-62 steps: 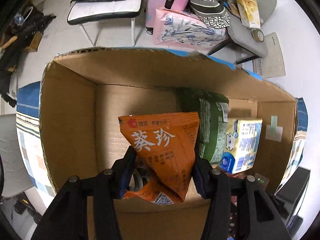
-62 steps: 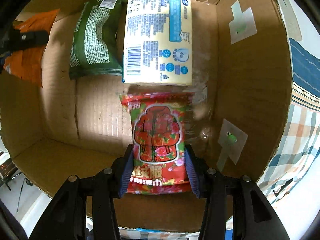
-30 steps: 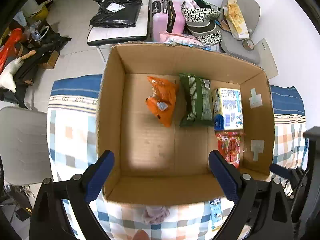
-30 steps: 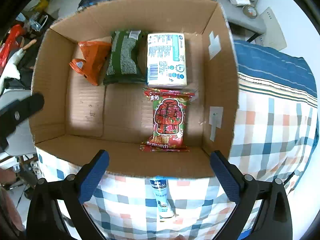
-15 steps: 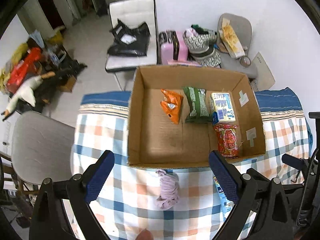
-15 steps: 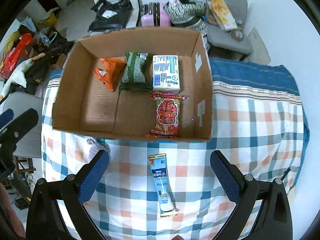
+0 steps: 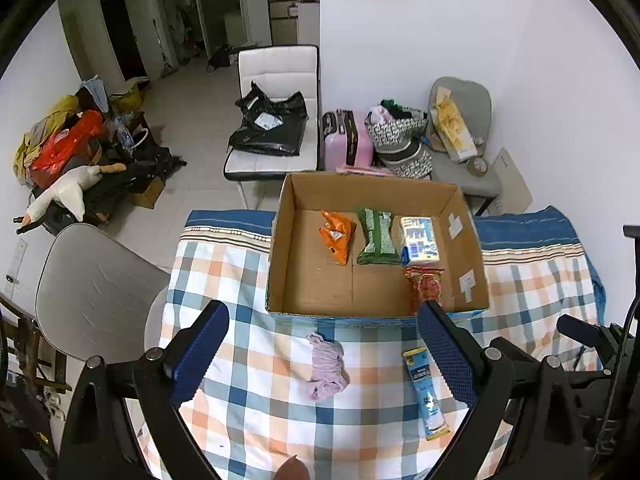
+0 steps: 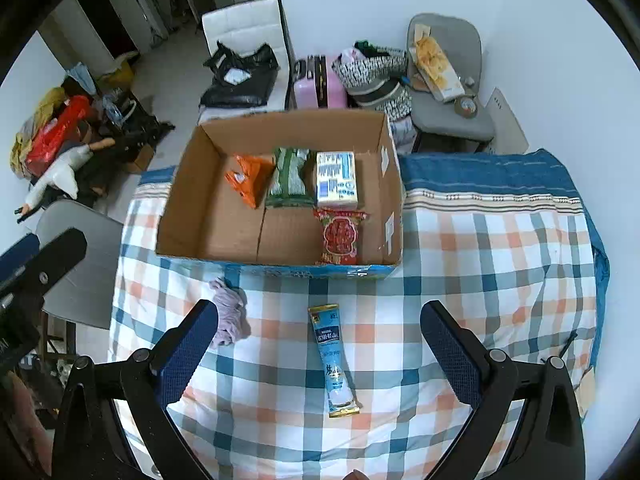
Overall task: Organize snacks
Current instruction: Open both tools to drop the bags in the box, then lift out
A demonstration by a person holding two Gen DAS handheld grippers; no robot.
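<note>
**Four snacks boxed, one stick left on the cloth**

Both claws — left gripper [image 7: 322,344] and right gripper [image 8: 319,342] — hung spread wide and empty above the checked tablecloth [image 8: 480,264]. The cardboard box [image 8: 280,268] held an orange packet [image 8: 246,178], green bag [image 8: 290,178], pale carton [image 8: 337,178] and red packet [image 8: 340,236]. A blue stick sachet [image 8: 332,360] lay outside — near a lilac cloth [image 8: 228,316].
</note>
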